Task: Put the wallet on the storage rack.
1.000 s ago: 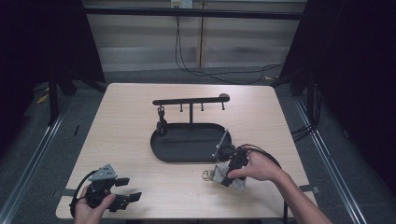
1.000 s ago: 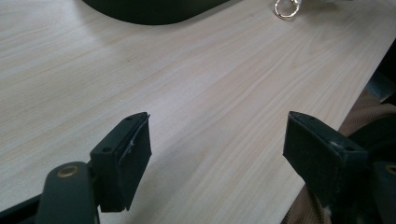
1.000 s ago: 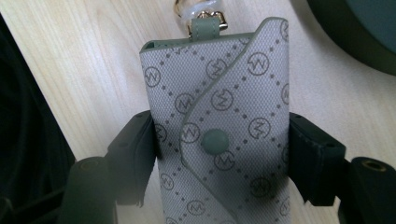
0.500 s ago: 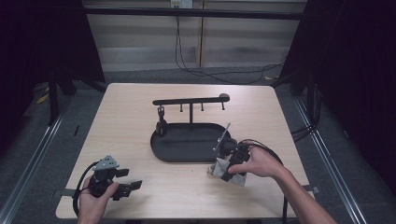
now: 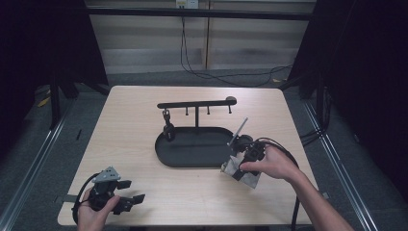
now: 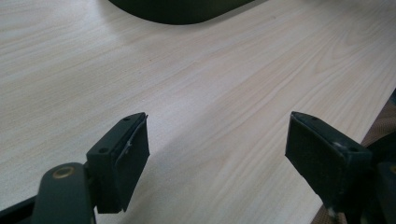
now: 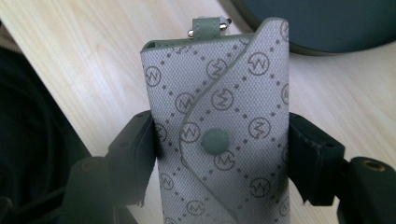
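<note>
Right gripper (image 7: 219,154) clamped on patterned key pouch (image 7: 219,121), black tray (image 5: 192,147) beside, left gripper (image 6: 217,158) apart over table (image 6: 210,84)

Jaws wide apart over bare table (image 6: 224,93); dark tray (image 6: 182,7) edge beyond.

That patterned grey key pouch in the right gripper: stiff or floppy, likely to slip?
The key pouch looks like soft textured fabric, so probably pliable and not slippery. The right gripper clamps both its sides and it holds its flat shape, suggesting some stiffness.
</note>
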`<move>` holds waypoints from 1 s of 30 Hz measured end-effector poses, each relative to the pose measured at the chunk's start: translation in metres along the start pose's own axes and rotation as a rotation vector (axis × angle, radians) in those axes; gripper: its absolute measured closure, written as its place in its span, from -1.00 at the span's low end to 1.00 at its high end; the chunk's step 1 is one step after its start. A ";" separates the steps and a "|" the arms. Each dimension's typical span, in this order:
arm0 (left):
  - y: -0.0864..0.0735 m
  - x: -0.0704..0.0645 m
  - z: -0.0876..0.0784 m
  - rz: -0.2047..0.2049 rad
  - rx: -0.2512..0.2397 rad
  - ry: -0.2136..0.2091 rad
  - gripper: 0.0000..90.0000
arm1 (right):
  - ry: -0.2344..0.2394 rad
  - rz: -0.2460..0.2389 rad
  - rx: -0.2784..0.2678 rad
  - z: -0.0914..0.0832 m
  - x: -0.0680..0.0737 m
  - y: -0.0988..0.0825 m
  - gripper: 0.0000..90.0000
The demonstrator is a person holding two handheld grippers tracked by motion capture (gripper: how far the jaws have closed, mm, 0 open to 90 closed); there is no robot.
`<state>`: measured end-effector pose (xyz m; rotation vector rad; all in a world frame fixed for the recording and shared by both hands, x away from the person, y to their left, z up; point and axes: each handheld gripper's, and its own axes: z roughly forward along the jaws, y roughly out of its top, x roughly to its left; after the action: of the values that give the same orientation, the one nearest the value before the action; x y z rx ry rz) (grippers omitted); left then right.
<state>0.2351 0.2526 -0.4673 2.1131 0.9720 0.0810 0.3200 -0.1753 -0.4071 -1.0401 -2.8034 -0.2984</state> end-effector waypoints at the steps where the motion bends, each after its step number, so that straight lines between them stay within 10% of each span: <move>1: 0.000 0.000 0.000 -0.001 0.001 -0.004 -0.52 | -0.005 0.012 -0.011 -0.001 -0.001 0.000 -0.29; 30: -0.001 0.000 0.003 -0.001 0.016 -0.021 -0.52 | -0.022 0.280 -0.179 -0.027 -0.026 0.012 -0.28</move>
<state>0.2359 0.2512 -0.4695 2.1241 0.9641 0.0506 0.3488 -0.1892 -0.3842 -1.4622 -2.6405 -0.5123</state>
